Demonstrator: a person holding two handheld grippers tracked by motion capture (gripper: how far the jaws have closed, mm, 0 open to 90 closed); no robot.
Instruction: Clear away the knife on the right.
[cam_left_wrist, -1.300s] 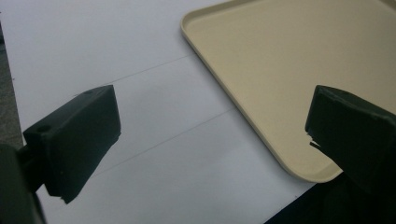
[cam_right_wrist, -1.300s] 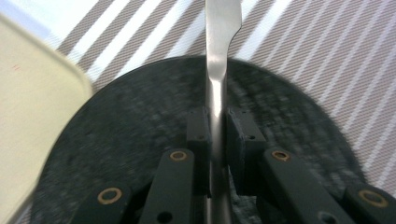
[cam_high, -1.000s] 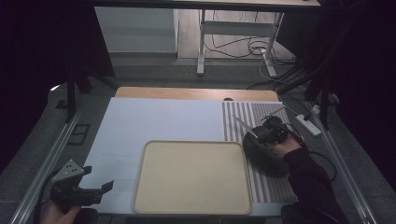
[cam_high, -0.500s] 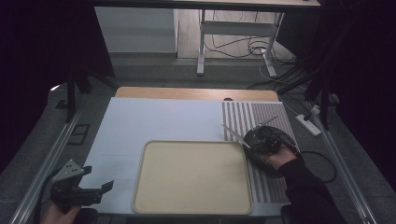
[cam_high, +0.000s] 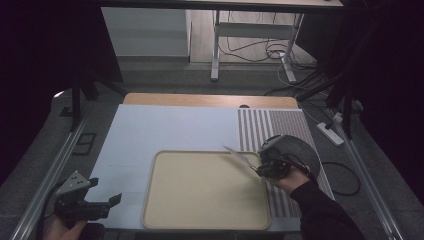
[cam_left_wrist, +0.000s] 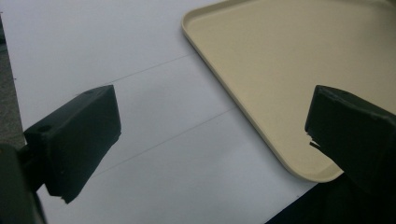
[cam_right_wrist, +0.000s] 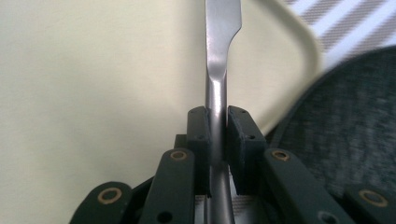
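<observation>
- Desk (cam_high: 165, 125) spread with a pale sheet, a striped mat (cam_high: 280, 125) along its right side.
- Beige tray (cam_high: 200, 190) lying bare at the front middle of the desk; nothing set down in it yet.
- Dark grey round mat (cam_high: 300, 150) resting on the striped mat, just beside the tray's right rim.
- Right claw (cam_high: 262, 169) poised over the tray's right edge, forearm coming in from the lower right; jaws clamped narrow on a metal utensil handle (cam_right_wrist: 218, 93).
- Utensil (cam_high: 240, 156) lifted and pointing left over the tray; working end hidden. Carrying judged under way, placing left to do.
- Left claw (cam_high: 112, 200) idle, low at the desk's front left corner, jaws wide apart, empty.
</observation>
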